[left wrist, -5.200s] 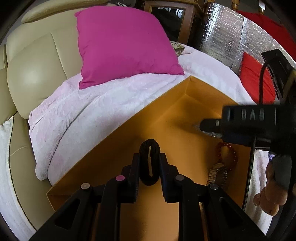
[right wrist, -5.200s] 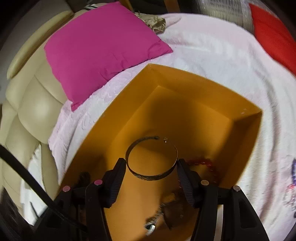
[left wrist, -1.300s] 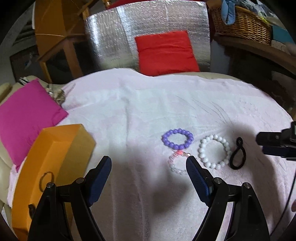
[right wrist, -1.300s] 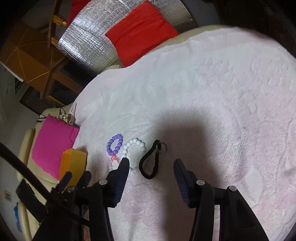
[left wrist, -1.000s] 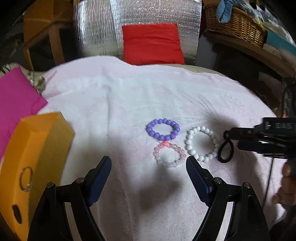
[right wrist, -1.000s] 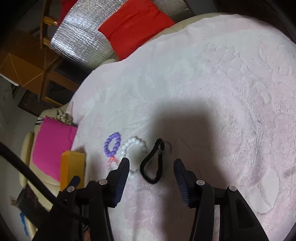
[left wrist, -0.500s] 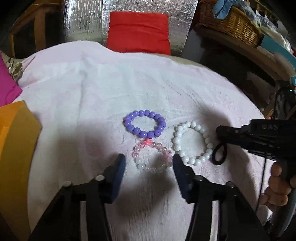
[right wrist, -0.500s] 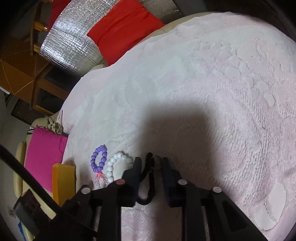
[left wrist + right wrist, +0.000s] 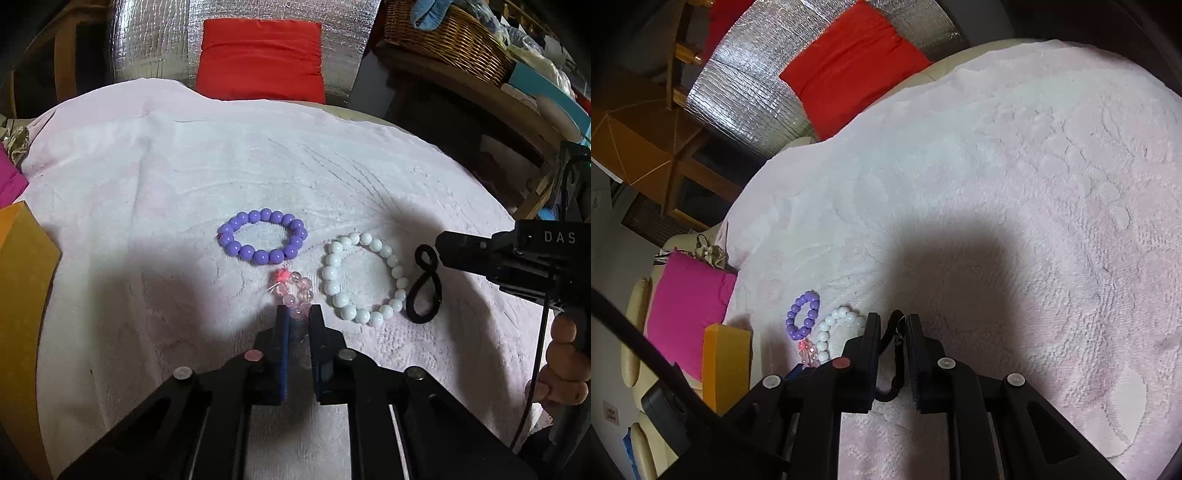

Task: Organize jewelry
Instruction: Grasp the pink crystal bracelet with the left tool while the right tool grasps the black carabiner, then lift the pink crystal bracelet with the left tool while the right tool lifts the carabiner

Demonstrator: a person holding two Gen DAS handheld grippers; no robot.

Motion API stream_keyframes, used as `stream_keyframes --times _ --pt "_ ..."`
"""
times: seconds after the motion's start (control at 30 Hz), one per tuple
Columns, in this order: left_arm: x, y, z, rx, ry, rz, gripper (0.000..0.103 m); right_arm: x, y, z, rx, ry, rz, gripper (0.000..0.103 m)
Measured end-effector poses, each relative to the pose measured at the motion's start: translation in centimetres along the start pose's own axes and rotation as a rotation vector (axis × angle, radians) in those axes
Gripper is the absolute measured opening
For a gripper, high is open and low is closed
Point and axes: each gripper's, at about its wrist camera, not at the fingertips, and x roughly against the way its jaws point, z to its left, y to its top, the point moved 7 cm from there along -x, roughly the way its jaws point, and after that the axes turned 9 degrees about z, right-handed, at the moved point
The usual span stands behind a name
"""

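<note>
Four pieces of jewelry lie on a pale pink textured blanket (image 9: pixel 155 206), clustered at the middle of the left wrist view. Item one: a translucent pink bead bracelet with a coral-red knot bead (image 9: pixel 293 291), squeezed into a narrow oval between the fingers of the left gripper (image 9: pixel 298 316), whose jaws stand narrow and closed on it, low centre of the frame. Item two: a purple round-bead bracelet (image 9: pixel 263 236), flat on the blanket just above the pink one, its lower beads close to the coral knot; whether they touch cannot be told. Item three: a white round-bead bracelet (image 9: pixel 364 278), right of the pink one, lying as an open ring. Item four: a black elastic loop twisted into a figure eight (image 9: pixel 424 284), just right of the white ring, with the black tips of the right gripper (image 9: pixel 443 248) at its upper end. In the right wrist view the same black loop (image 9: pixel 891 354) sits pinched between the right gripper (image 9: pixel 891 321), jaws narrow, gripping it at lower centre. Surroundings: an orange cardboard box (image 9: pixel 22 280) at the left edge; a magenta cushion (image 9: pixel 687 306) beside it; a red cushion (image 9: pixel 260 61) against a silver quilted foil panel (image 9: pixel 155 37) at upper centre; a woven wicker basket (image 9: pixel 447 35) on a shelf, upper right.
</note>
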Motion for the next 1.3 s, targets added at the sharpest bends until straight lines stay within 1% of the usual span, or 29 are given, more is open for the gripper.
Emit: stream_keyframes --times 0.1,0.27,0.37,0.43,0.5,0.53,0.6,0.63,0.67,0.73,0.8,0.83,0.9,0.93,0.97,1.0,1.07,1.13,1.3 --pt "0.3 -0.4 0.0 0.007 -0.001 0.007 0.010 0.1 0.0 -0.2 -0.005 0.003 0.002 0.015" --pt "1.1 -0.6 -0.1 0.008 0.002 -0.005 0.008 0.2 0.0 0.0 -0.001 0.019 0.009 0.015" --pt "1.5 -0.4 -0.3 0.004 0.001 -0.019 0.008 0.1 -0.1 -0.2 -0.016 0.041 0.036 0.015" --pt "1.6 -0.4 -0.4 -0.001 -0.001 -0.020 0.008 0.0 -0.1 -0.6 -0.051 0.055 0.051 0.018" --pt "1.5 -0.5 -0.5 -0.004 -0.003 -0.015 0.008 -0.1 0.0 -0.7 -0.058 0.054 0.060 0.020" --pt "1.4 -0.6 -0.5 -0.007 0.000 -0.010 0.008 -0.2 0.0 -0.8 -0.062 0.050 0.061 0.023" --pt "1.4 -0.6 -0.3 -0.009 0.002 -0.007 0.008 -0.5 -0.1 -0.8 -0.077 0.054 0.070 0.035" --pt "1.4 -0.7 -0.3 -0.010 0.002 -0.006 0.008 -0.7 -0.2 -0.8 -0.088 0.060 0.077 0.049" --pt "1.4 -0.8 -0.2 -0.013 0.008 -0.004 0.008 -0.8 -0.2 -0.8 -0.098 0.067 0.072 0.054" --pt "1.4 -0.9 -0.2 -0.022 0.020 -0.003 0.008 -0.9 -0.1 -0.6 -0.078 0.061 0.050 0.054" --pt "1.6 -1.0 -0.2 -0.030 0.025 -0.006 0.008 -1.1 0.1 -0.2 -0.055 0.049 0.037 0.046" --pt "1.6 -0.9 -0.4 -0.034 0.031 -0.008 0.008 -1.3 0.2 0.0 -0.047 0.045 0.038 0.041" --pt "1.8 -1.2 -0.4 -0.043 0.038 -0.011 0.008 -2.2 0.3 0.1 -0.033 0.013 0.041 0.034" --pt "1.8 -1.2 -0.5 -0.050 0.046 -0.014 0.008 -2.4 0.4 0.0 -0.028 -0.010 0.038 0.024" --pt "2.0 -1.3 -0.5 -0.055 0.052 -0.017 0.008 -2.6 0.4 -0.1 -0.024 -0.027 0.033 0.017" --pt "2.1 -1.3 -0.5 -0.058 0.055 -0.020 0.008 -2.6 0.5 -0.2 -0.023 -0.037 0.025 0.015" --pt "2.3 -1.1 -0.5 -0.064 0.070 -0.029 0.008 -2.2 0.7 0.0 -0.017 -0.021 0.015 0.011" --pt "2.6 -1.0 -0.4 -0.069 0.089 -0.038 0.008 -1.6 0.7 0.3 0.004 -0.032 -0.007 0.009" --pt "3.4 -0.5 -0.9 -0.090 0.140 -0.075 0.008 -0.6 0.6 1.0 0.033 -0.014 -0.027 0.009"
